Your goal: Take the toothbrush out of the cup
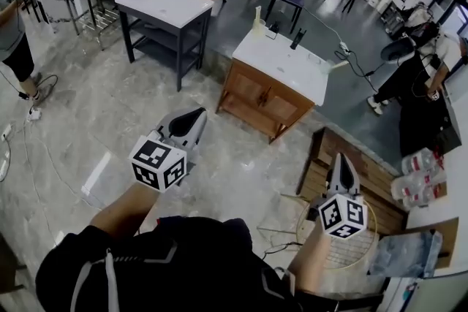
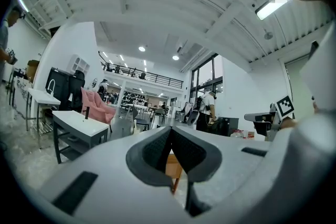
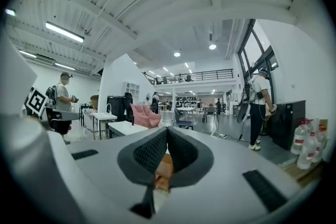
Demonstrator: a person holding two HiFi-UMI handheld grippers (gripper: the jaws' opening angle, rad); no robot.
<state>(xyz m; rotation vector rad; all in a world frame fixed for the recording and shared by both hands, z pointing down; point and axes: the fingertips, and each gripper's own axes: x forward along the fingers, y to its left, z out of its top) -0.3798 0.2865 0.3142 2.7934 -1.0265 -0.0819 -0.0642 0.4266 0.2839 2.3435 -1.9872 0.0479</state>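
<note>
**Asker:** Where does the toothbrush lie from your jaws?

**Me:** Ahead, and well apart from both. In the head view a wooden cabinet (image 1: 256, 95) stands beyond my grippers. At the far left corner of its white top (image 1: 292, 68) there is a pale cup (image 1: 259, 27). A thin pale stick rises out of it, and I take that for the toothbrush (image 1: 257, 11). It is small in the picture, so that is my judgement only.

**Asker:** Its long axis?

**Me:** Upright, as near as I can tell, with one end clear above the rim. My jaws point level, so I judge they would meet the shaft crosswise, and the pull would then go upward.

**Asker:** Which hand is nearer?

**Me:** My left gripper (image 1: 191, 119) is. The cup sits up and to the right of it in the head view. My right gripper (image 1: 341, 163) is farther off, with the cup up and to its left.

**Asker:** And the jaws themselves?

**Me:** Both pairs are pressed together with nothing between them. In the left gripper view the dark pads (image 2: 156, 150) meet along one seam. In the right gripper view the pads (image 3: 149, 152) do the same.

**Asker:** What does one view give that another lacks?

**Me:** The gripper views show the pads closed, and a strip of wood colour in the gap beneath them. I cannot pick out the cup in either one. Only the head view shows the cup and where it lies from each hand.
</note>
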